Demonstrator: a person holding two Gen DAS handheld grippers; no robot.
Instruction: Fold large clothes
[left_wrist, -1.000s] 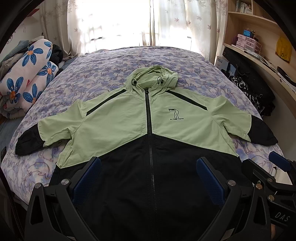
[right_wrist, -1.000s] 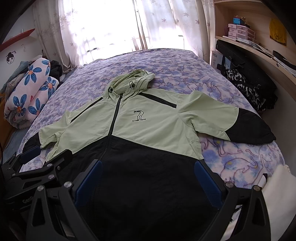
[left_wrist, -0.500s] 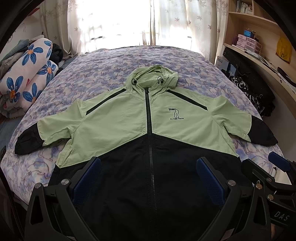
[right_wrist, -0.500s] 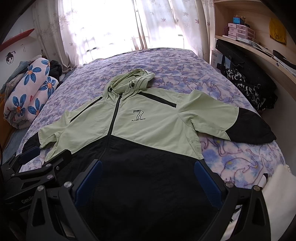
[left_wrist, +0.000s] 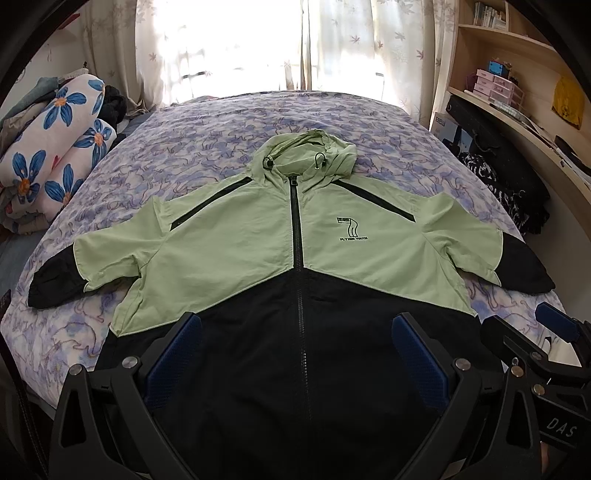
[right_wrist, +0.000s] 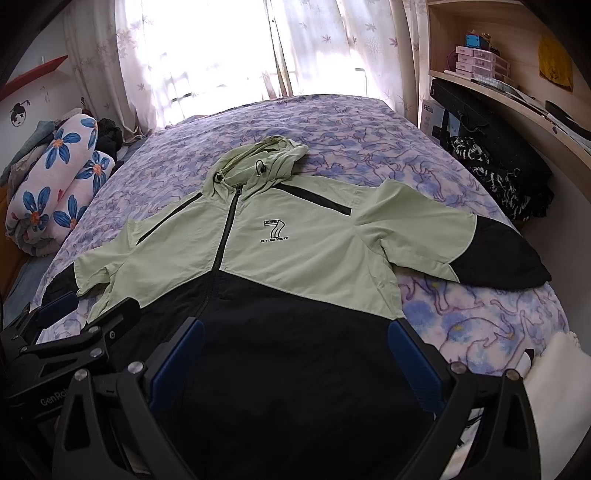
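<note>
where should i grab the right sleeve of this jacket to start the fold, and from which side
Take the right sleeve at its black cuff, probably coming in from the outer right side of the bed. The sleeve lies flat and spread away from the jacket body, so the cuff is its free end. The right tool is open and nearest it.

Readable marks I can see from here

On the jacket (left_wrist: 236, 243) chest I read a big "7" over "FLYING YOUTH"; at lower right of the left wrist view the right gripper (left_wrist: 554, 354) body shows "DAS"; lower left of the right wrist view, the left gripper (right_wrist: 66, 325) reads "GenRo", cut off.
</note>
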